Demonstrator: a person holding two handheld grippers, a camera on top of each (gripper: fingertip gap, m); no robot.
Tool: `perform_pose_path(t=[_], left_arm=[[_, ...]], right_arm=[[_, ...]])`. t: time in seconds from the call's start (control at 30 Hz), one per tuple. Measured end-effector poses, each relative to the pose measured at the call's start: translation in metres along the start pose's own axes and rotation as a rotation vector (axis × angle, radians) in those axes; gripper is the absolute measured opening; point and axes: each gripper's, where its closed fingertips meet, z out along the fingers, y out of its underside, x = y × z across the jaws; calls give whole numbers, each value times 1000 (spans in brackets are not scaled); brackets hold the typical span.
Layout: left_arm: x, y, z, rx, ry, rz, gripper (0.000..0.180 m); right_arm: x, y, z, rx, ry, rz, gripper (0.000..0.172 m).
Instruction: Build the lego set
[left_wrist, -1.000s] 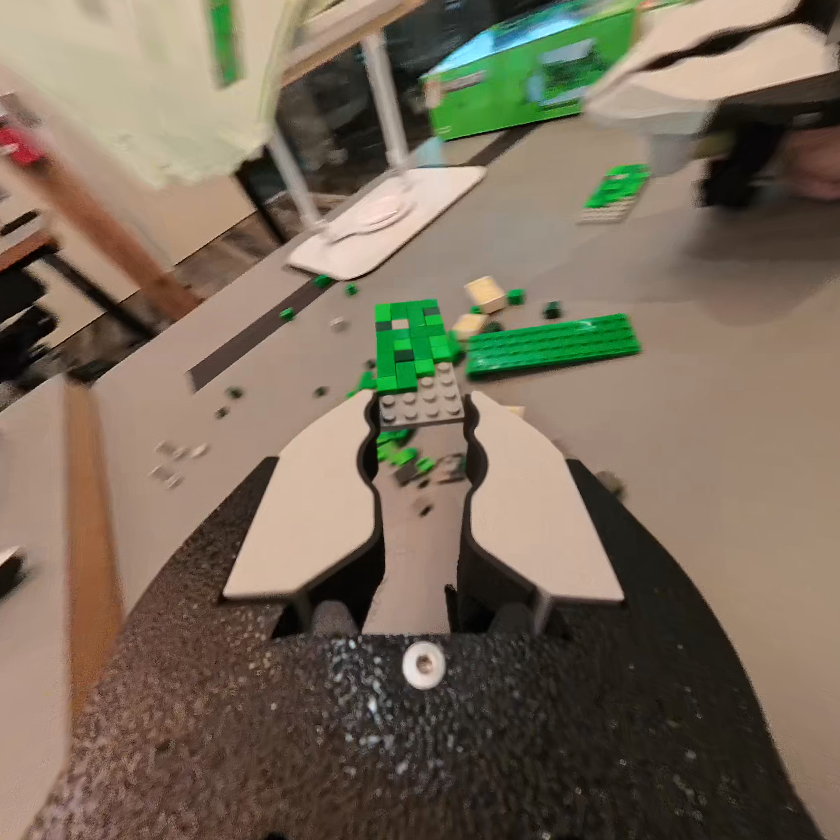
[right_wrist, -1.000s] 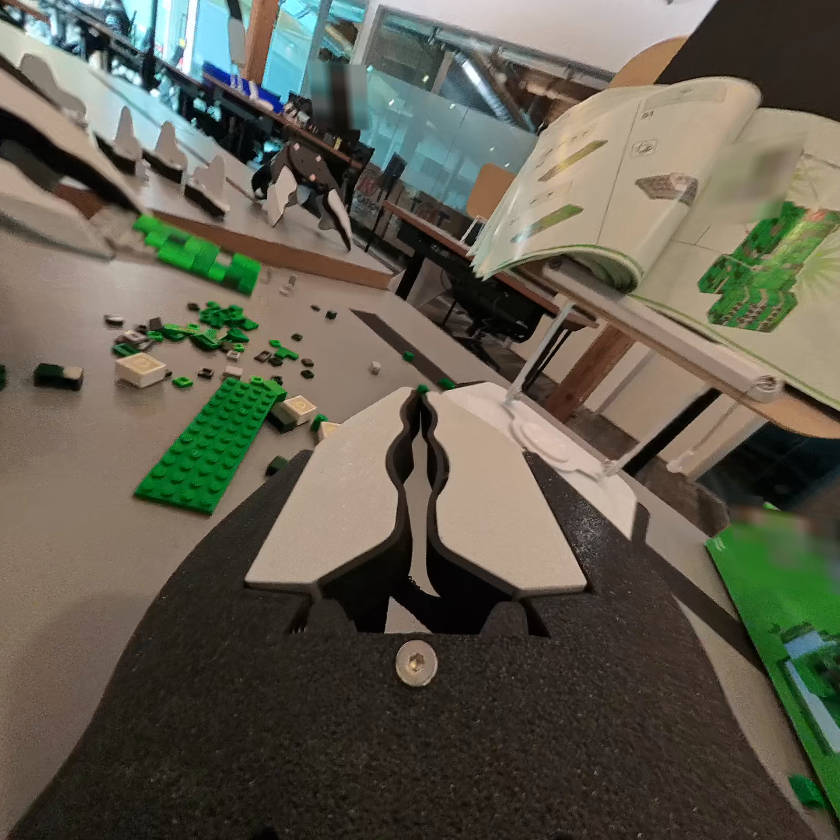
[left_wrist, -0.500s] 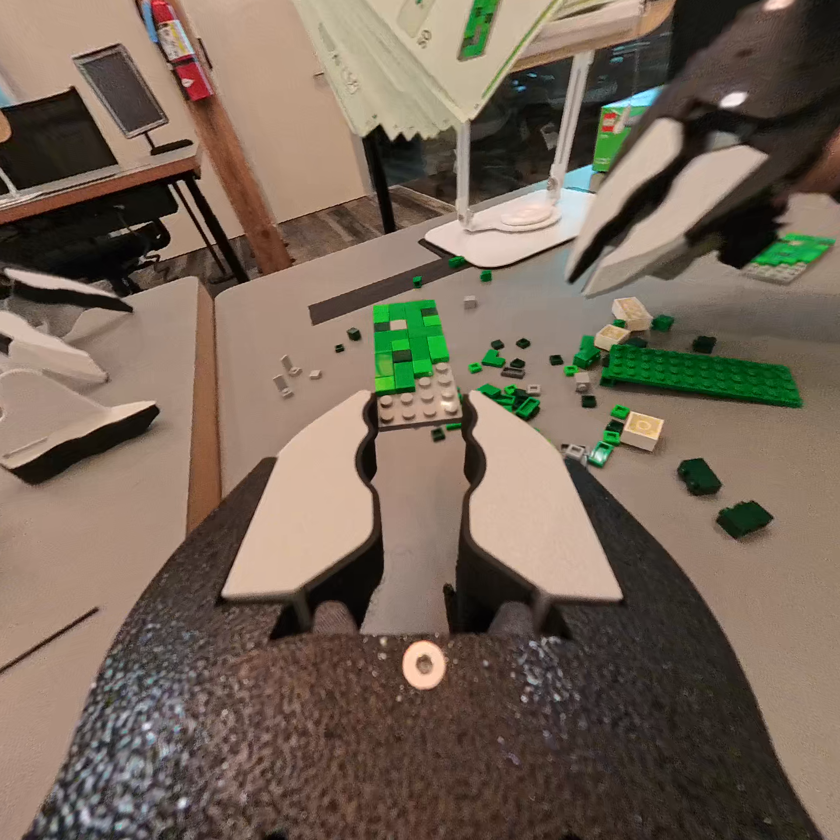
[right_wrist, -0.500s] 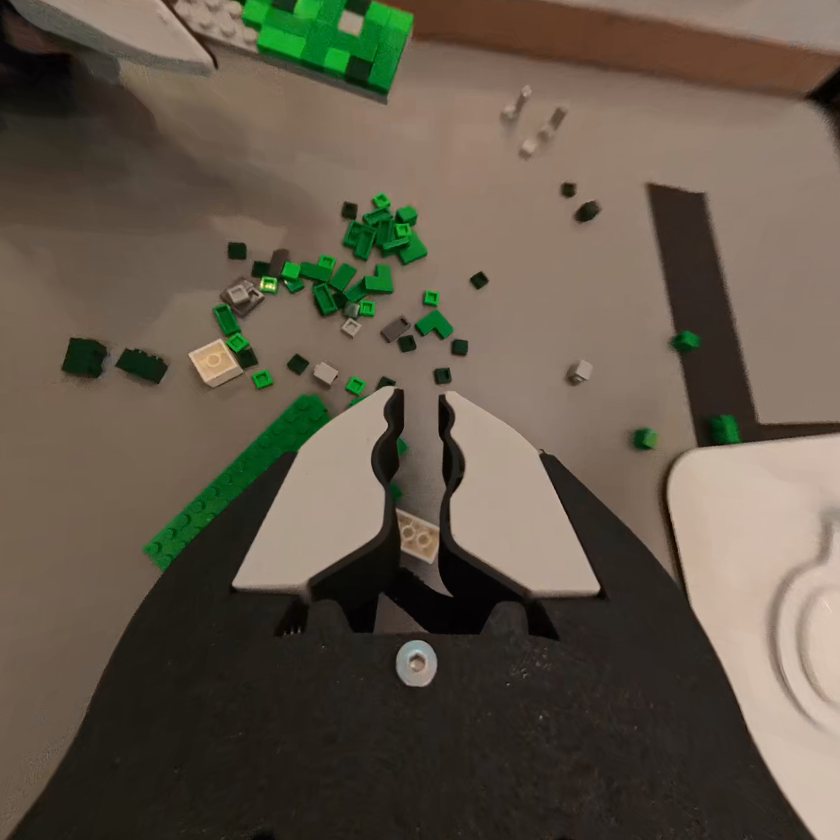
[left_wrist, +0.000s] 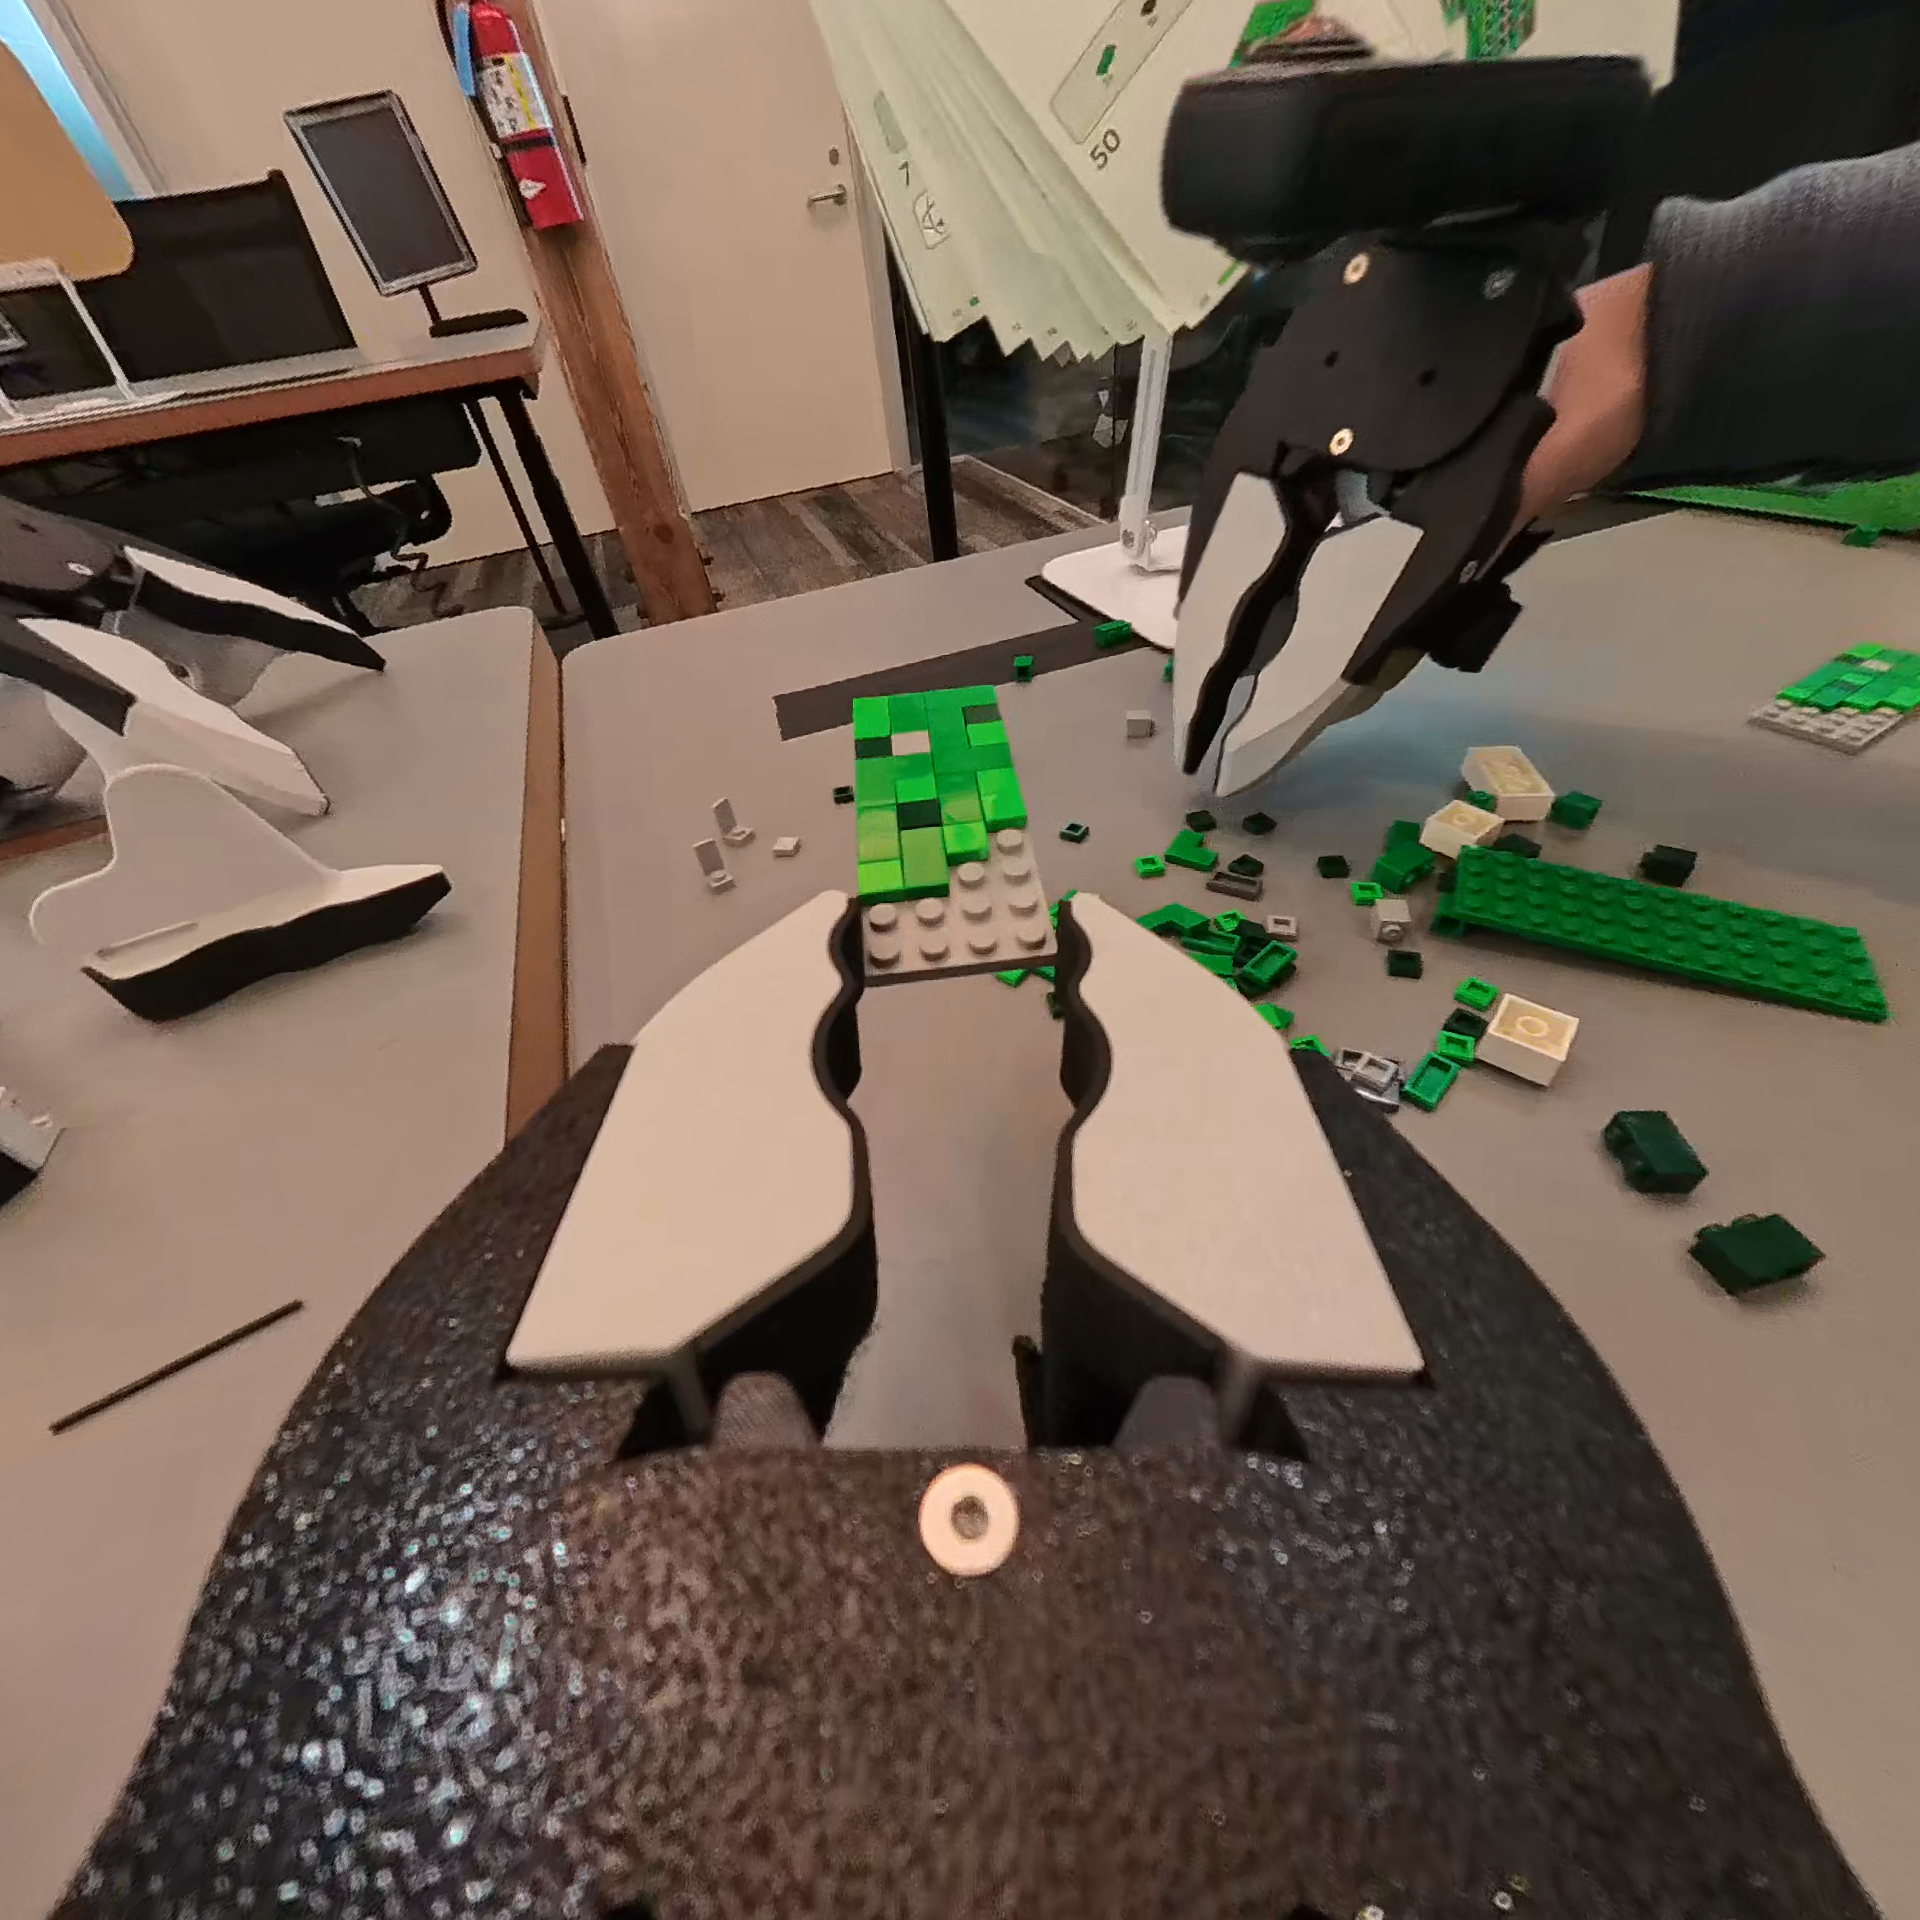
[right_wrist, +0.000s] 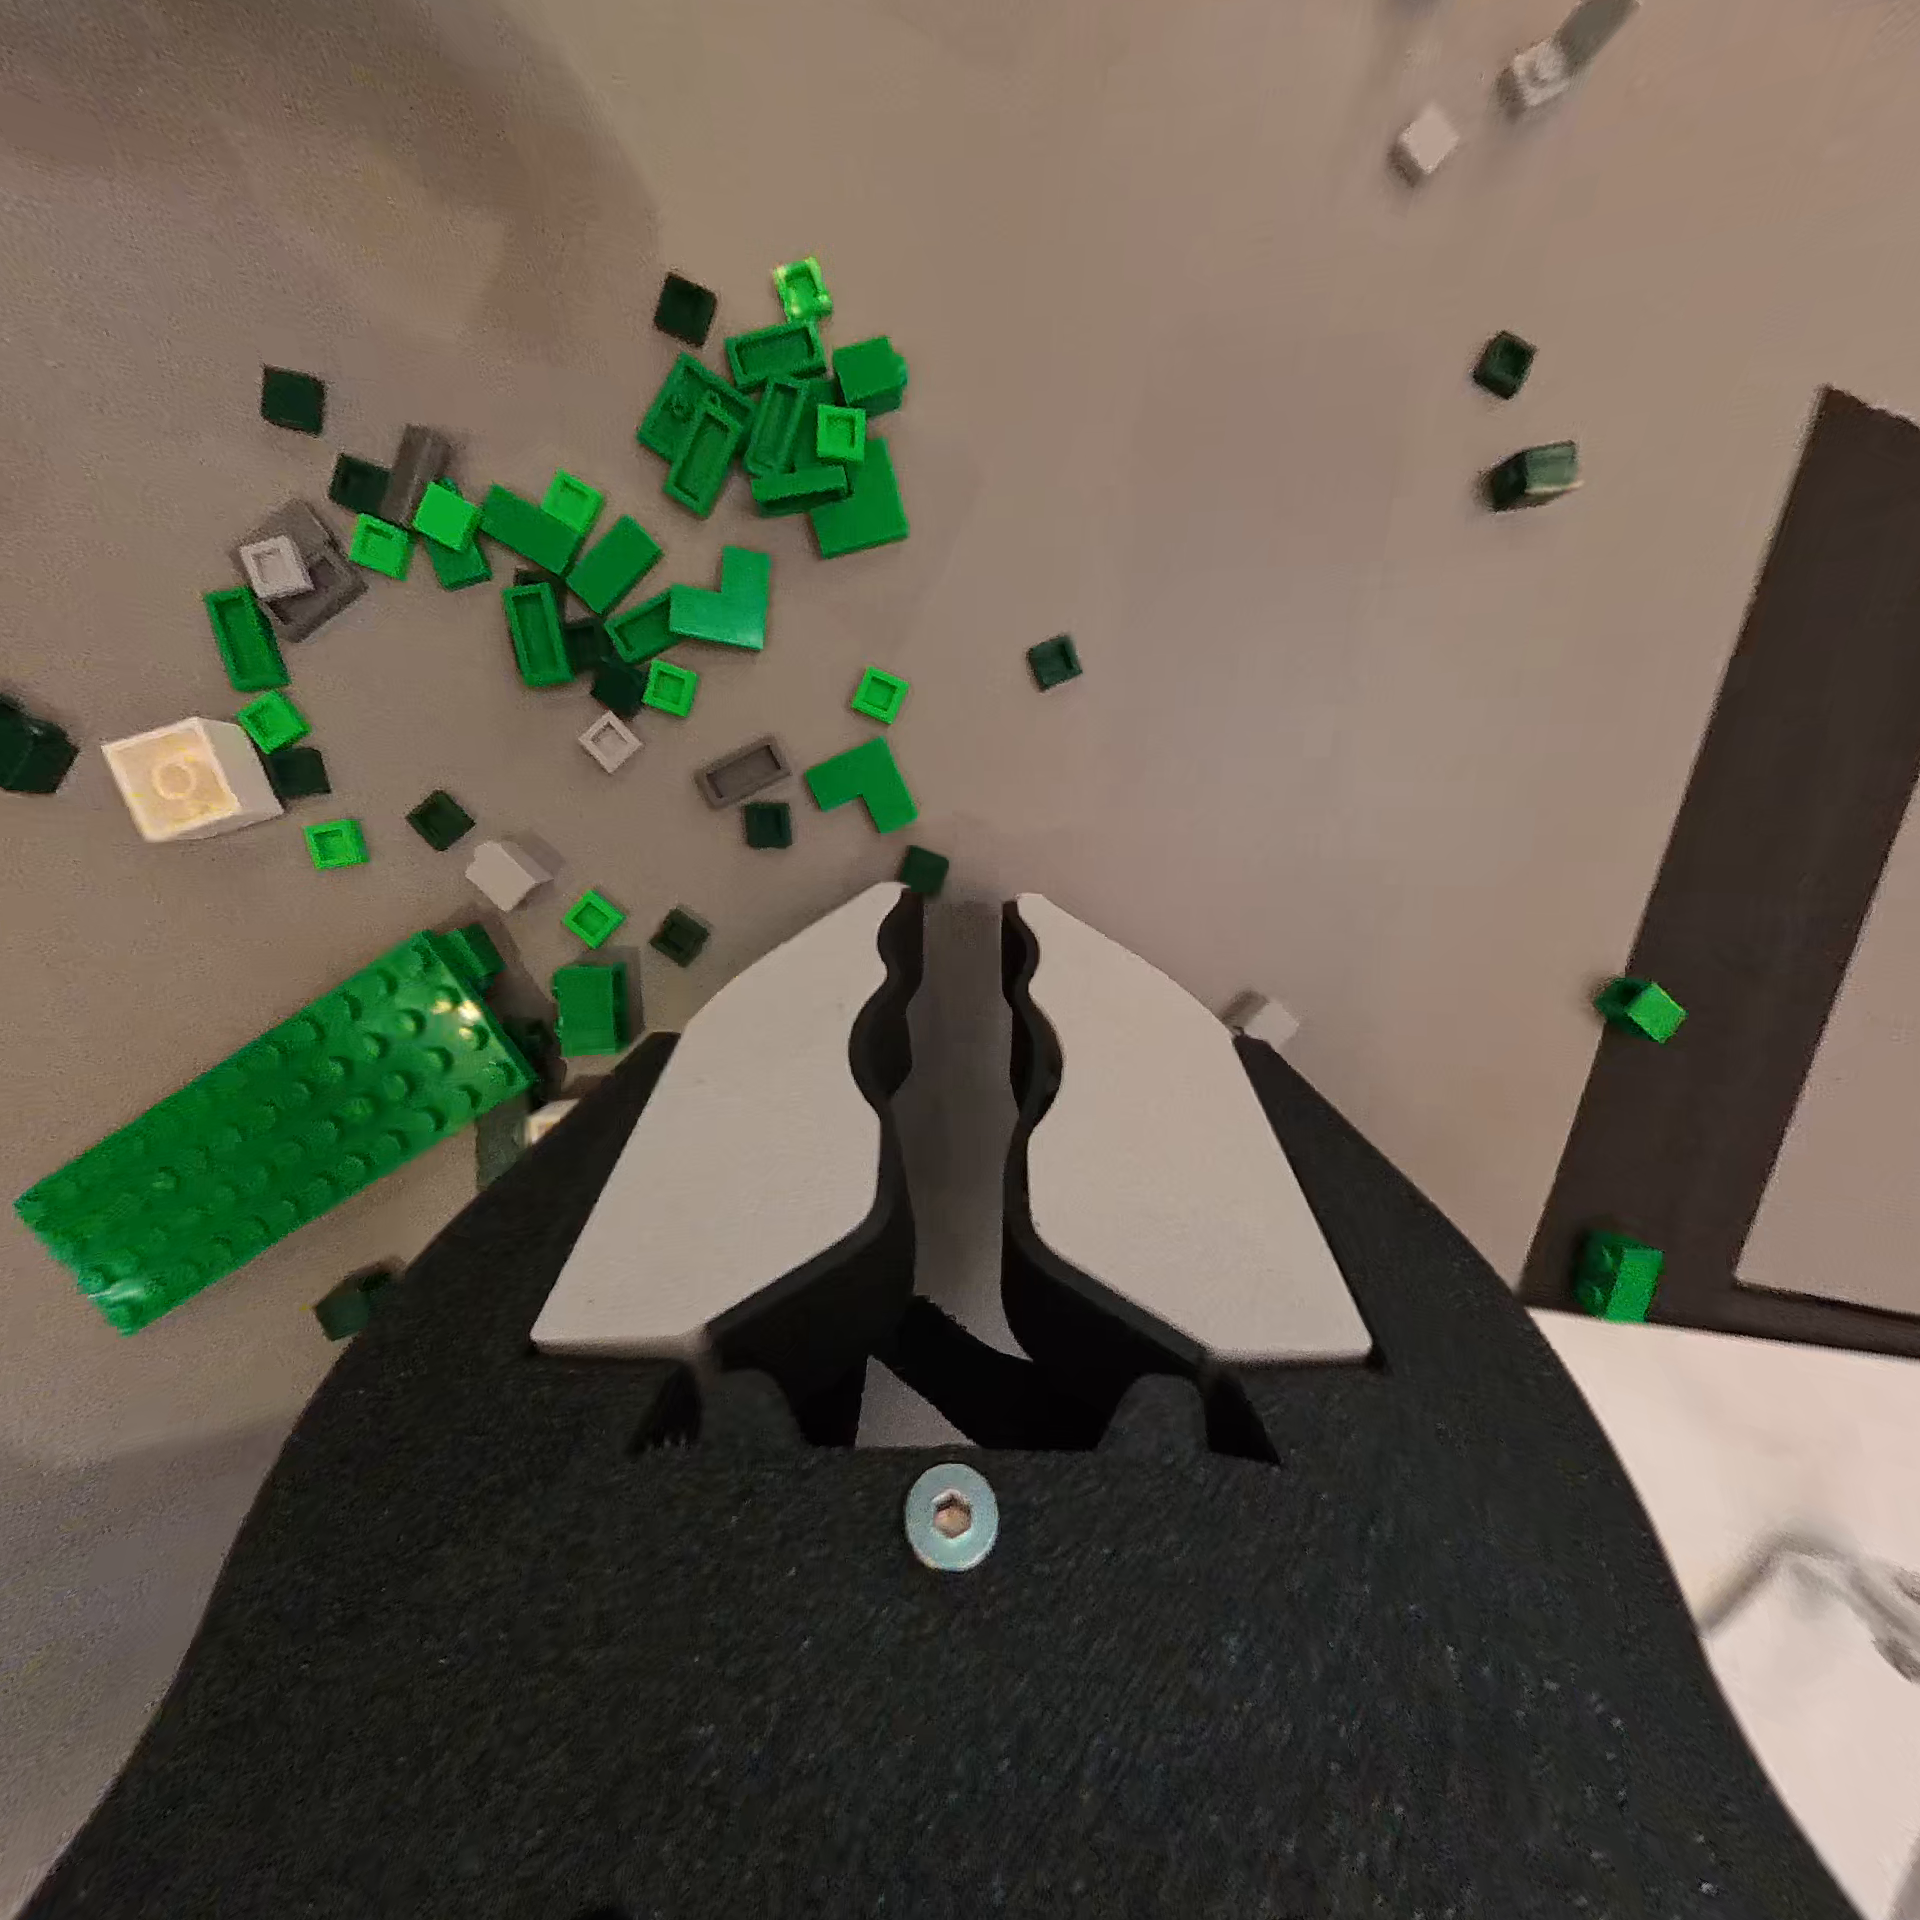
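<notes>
Grey studded plate (left_wrist: 951, 914), half tiled green, is pinched at its near end between the left gripper (left_wrist: 958, 925) fingers, tiled face up. Beyond, the right gripper (right_wrist: 961, 904) hovers, fingers slightly parted and empty, above loose green tiles (right_wrist: 665, 540) on the tabletop (right_wrist: 1299, 520).

Grey tables (left_wrist: 312, 1143) fill the foreground. Behind them stands a wooden post (left_wrist: 613, 416) with a red fire extinguisher (left_wrist: 514, 125), a cream wall with a white door (left_wrist: 769, 260), a wood-topped desk (left_wrist: 270, 384), and plank flooring (left_wrist: 810, 530).
</notes>
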Motion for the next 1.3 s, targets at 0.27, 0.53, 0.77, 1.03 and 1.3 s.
perform_pose_path(t=[0.27,0.53,0.77,1.03,1.3], left_arm=[[2,1,1,-12,10,20,35],[25,-1,3,-28,135,46,35],[109,3,-3,-91,593,101,35],[156,11,-7,-117,775,137,35],[157,3,-9,-76,802,72,35]], right_arm=[[-6,-3,11,-50,-73,17,12],[-24,-11,-11,6,13,-162,7],[-115,-47,-81,208,13,-457,7],[-159,-38,-64,82,-96,-502,7],[-164,-32,-63,36,-143,-486,8]])
